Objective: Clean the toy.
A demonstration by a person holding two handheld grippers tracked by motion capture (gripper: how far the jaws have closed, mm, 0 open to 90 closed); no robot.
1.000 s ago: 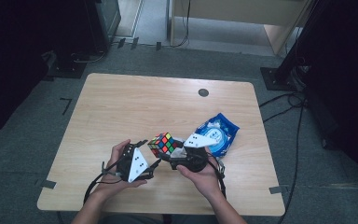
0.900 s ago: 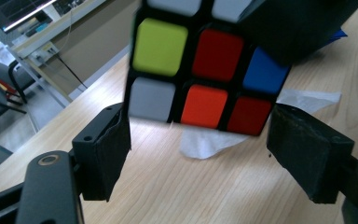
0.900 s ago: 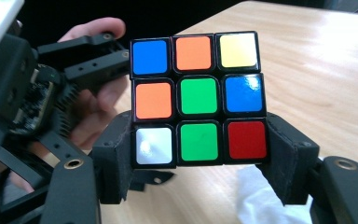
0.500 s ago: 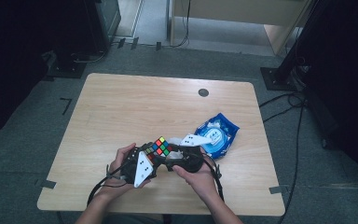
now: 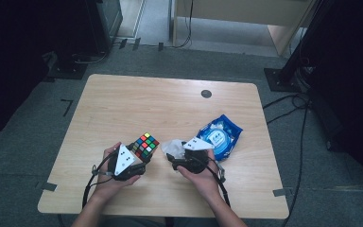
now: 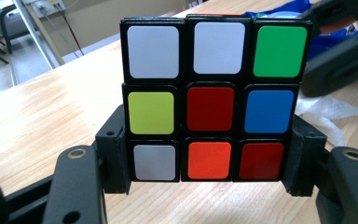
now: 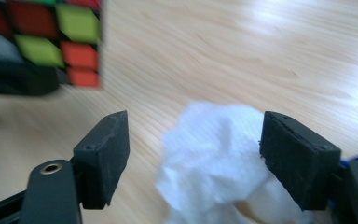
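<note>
No readable writing on the blue wipes pack (image 5: 220,135). Left gripper (image 6: 209,179) clamps the cube (image 6: 212,100) (white, green, red facing); right gripper (image 7: 193,158), just opening, straddles the tissue (image 7: 214,154) at the pack's 8 o'clock.

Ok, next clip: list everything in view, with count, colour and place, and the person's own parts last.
puzzle cube: one, mixed coloured stickers on black, near edge of table, between the left gripper's jaws
crumpled tissue: one, white, on the table between the right gripper's jaws
wipes packet: one, blue, right of the tissue
table: one, light wood, with a dark round cap near its far edge
left gripper: one, black, pads against the cube's sides
right gripper: one, black, open around the tissue, jaws just been opening
hands: two, at the near edge
</note>
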